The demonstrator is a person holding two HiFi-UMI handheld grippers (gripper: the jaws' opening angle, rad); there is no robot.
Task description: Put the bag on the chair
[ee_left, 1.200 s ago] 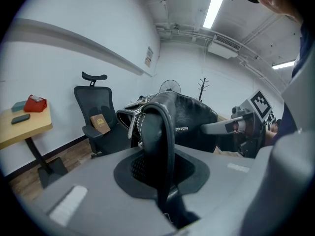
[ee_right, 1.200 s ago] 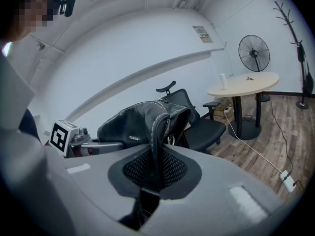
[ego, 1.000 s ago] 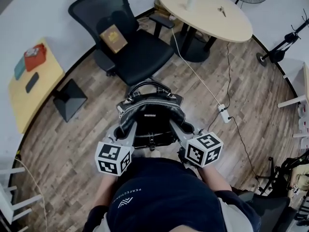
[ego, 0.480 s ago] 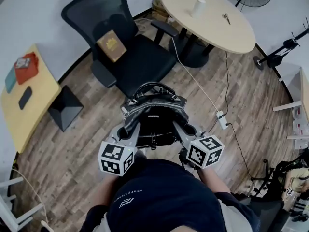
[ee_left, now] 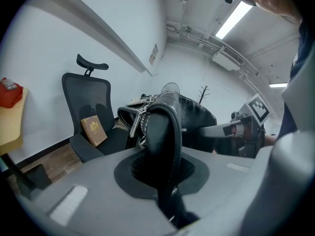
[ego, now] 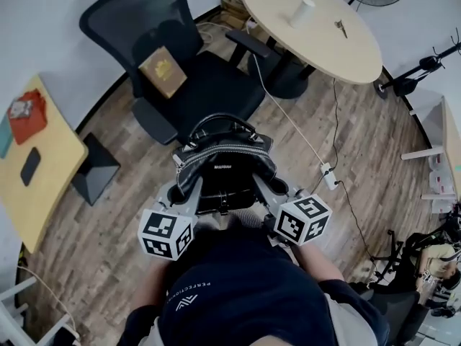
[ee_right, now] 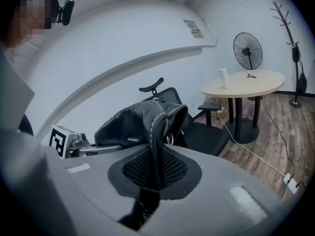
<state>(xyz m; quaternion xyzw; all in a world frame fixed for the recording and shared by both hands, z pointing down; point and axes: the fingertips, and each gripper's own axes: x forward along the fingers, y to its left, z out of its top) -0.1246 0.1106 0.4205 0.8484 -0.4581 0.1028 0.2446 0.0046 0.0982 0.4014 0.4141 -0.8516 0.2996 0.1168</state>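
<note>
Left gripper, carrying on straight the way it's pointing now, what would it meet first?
The left gripper is clamped on the black leather bag, which would travel with it. Beyond that, probably the seat front of the black mesh office chair, though depth is unclear.

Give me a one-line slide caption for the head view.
Left gripper and right gripper hold the bag before the chair, a book on its seat.

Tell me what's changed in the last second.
The bag has been carried a little forward, nearer the chair. The left claw and right claw stay clamped on its sides, nothing let go. The book still rests on the chair seat.
</note>
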